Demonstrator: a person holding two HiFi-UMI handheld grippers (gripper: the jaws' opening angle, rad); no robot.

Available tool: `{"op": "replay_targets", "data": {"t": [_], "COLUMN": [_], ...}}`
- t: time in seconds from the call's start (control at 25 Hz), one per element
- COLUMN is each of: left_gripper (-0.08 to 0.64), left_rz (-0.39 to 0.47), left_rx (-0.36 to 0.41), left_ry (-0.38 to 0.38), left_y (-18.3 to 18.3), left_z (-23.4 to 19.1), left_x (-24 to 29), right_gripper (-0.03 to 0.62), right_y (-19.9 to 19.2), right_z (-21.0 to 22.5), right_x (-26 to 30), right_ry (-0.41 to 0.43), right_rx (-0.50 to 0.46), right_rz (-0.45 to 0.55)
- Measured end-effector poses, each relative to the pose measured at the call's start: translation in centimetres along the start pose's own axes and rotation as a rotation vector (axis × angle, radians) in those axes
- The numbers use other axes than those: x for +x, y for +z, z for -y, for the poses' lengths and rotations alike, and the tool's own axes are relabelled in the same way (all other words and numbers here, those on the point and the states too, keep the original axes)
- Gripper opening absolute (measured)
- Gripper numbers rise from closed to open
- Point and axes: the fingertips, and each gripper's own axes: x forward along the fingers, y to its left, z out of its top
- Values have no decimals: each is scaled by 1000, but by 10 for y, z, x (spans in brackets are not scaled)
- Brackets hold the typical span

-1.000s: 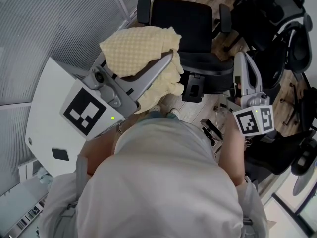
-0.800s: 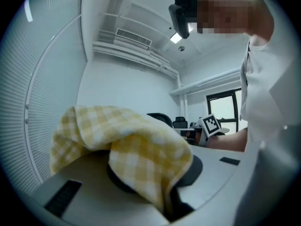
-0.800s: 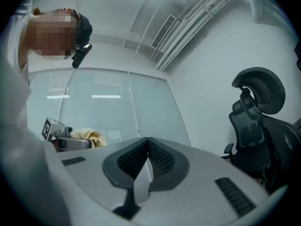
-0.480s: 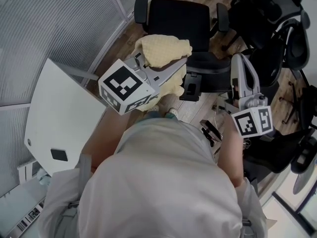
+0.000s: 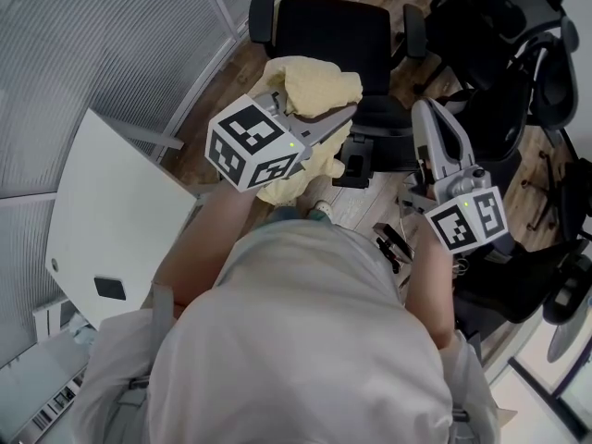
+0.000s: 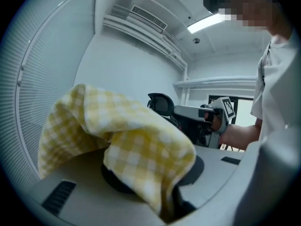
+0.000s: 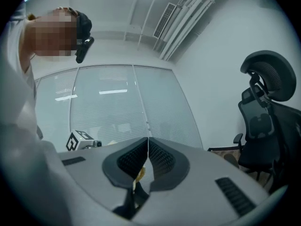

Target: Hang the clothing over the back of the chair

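Blinds (image 7: pixel 117 107) behind; only right gripper view shows right tongs (image 7: pixel 148 139) pressed together.

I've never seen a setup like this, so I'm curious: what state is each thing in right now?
Cloth, bunched, lifted in the left hand-held gripper.
Left hand-held gripper, closed on the cloth; its jaws have just been opening.
Right hand-held gripper, shut, jaws together.
Chair, upright, no cloth hung on it yet.
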Motion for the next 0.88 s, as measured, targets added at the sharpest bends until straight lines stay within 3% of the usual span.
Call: {"op": "replay_targets", "data": {"t": [0.28, 0.52, 0.68, 0.88], "left_gripper": [198, 252, 258, 273], "left_rz": [-46, -87, -93, -83], "left_rx": [-76, -64, -56, -41], "left_ry": [-30, -37, -38, -48], "left_y": [-19, -24, -26, -27], "left_z": [2, 5, 6, 8], "left_x": [10, 21, 21, 19], "right_gripper": [23, 26, 108, 137], "right_y": [-22, -36, -50, -64], "right_z": [-20, -27, -41, -52], "right_x": [16, 33, 44, 53], "right_ry": [118, 201, 268, 301], "right_rx": [41, 52, 62, 47], "right_rz": [-95, -174, -240, -311]}}
